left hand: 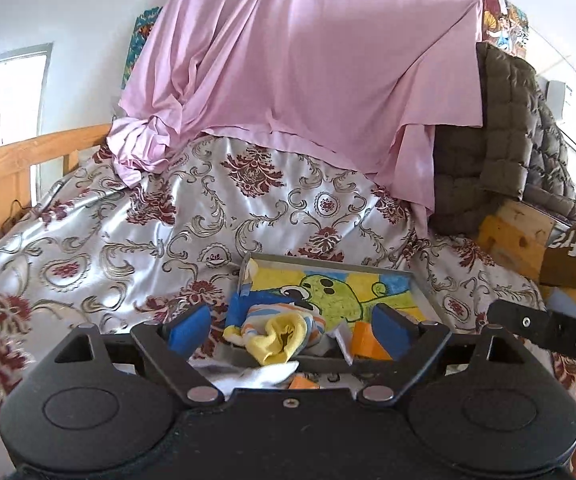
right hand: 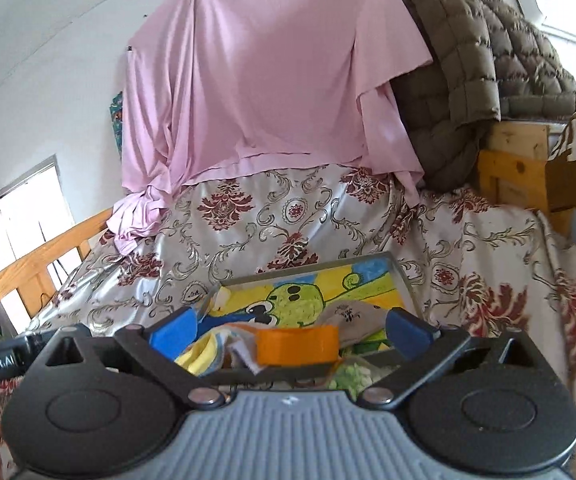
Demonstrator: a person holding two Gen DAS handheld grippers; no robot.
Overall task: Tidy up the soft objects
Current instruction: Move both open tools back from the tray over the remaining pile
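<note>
The left gripper (left hand: 289, 330) stands open, its blue pads (left hand: 188, 328) wide apart and gripping nothing, above the near end of a grey tray (left hand: 421, 286) lined with a green cartoon drawing. A yellow and striped sock (left hand: 276, 334) lies bunched in the tray between the pads. The tray rests on a floral bedspread (left hand: 136, 232); behind it hangs a pink sheet (left hand: 299, 60) beside a brown quilt (left hand: 499, 132).

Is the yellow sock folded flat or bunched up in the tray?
Bunched up: the yellow sock lies crumpled with its cuff gaping, inside the tray.
</note>
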